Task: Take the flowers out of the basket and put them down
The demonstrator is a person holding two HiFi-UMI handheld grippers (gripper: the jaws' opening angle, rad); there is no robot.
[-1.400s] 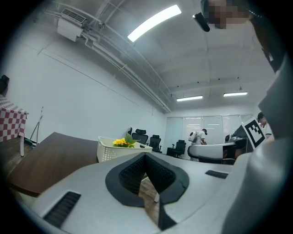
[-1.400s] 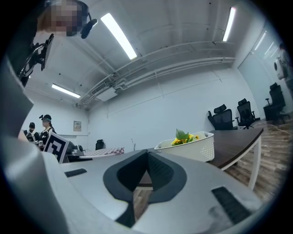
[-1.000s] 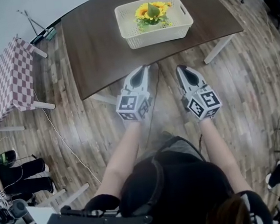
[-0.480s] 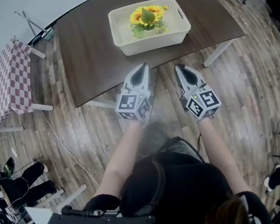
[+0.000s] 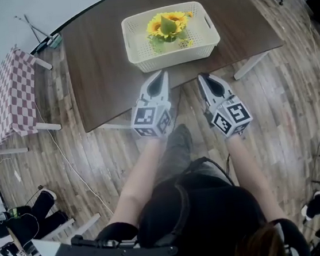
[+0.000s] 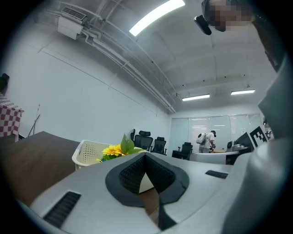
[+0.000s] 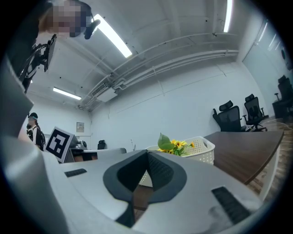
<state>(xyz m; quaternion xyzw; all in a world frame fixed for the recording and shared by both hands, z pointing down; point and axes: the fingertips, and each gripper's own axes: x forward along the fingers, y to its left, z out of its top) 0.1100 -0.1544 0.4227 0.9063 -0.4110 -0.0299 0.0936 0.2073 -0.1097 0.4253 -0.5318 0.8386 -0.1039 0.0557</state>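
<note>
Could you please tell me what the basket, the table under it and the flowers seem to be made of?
The basket looks like matt cream plastic, judging by its moulded, perforated walls and handle slots. The table seems to be dark wood or wood-look laminate with a smooth top. The flowers are yellow sunflowers with green leaves; real or artificial, I cannot tell.

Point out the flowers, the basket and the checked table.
flowers (image 5: 166, 25), head view, on the yellow blooms.
basket (image 5: 180, 57), head view, on its near wall.
checked table (image 5: 8, 97), head view, on the cloth top.

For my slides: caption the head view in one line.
Shut left gripper and right gripper point at yellow sunflowers in a cream perforated plastic basket on a dark wooden table.
</note>
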